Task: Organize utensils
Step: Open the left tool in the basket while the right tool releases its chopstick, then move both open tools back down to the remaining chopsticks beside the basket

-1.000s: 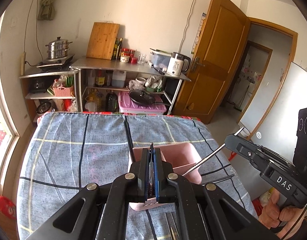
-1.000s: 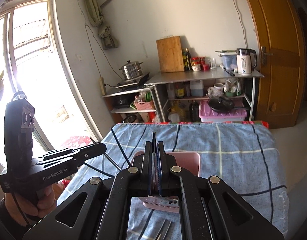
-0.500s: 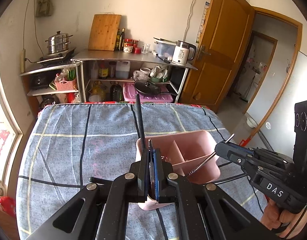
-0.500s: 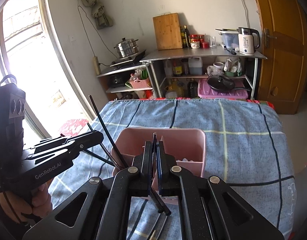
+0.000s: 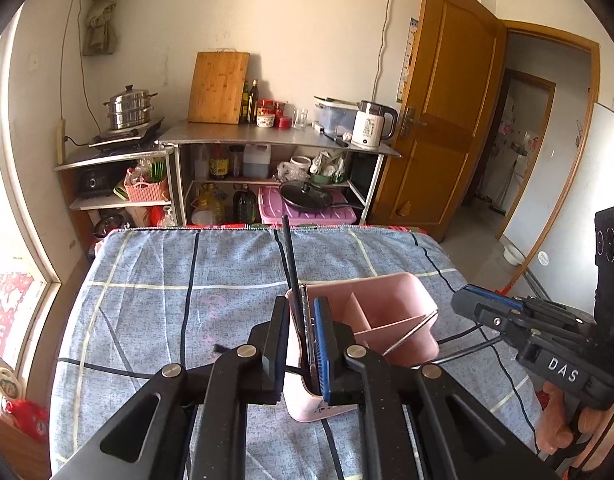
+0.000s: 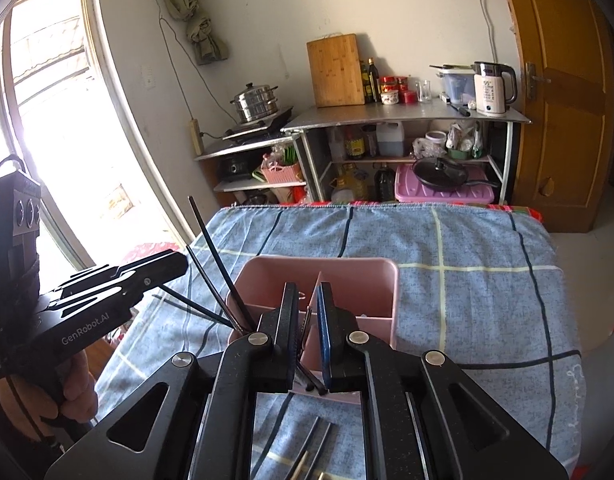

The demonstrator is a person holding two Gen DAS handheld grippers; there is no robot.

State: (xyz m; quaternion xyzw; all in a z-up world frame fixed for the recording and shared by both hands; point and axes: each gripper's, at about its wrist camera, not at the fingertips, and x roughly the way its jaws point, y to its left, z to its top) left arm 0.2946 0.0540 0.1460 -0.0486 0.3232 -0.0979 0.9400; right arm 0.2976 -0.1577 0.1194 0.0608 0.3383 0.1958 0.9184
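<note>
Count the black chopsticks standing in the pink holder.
2. Both lean at the left end of the holder: the taller chopstick and the shorter chopstick beside it. The jaws cover part of it; more may be hidden.

A pink plastic utensil holder (image 5: 371,312) stands upright on the blue checked tablecloth, split by thin walls into compartments. 2 black chopsticks (image 6: 221,264) lean in its left compartment, tips angled up and to the left. A thin silver metal chopstick (image 5: 411,332) rests slanted against the holder's right-hand rim. More utensils (image 6: 313,452) lie flat on the cloth just in front of the holder, only partly visible.
</note>
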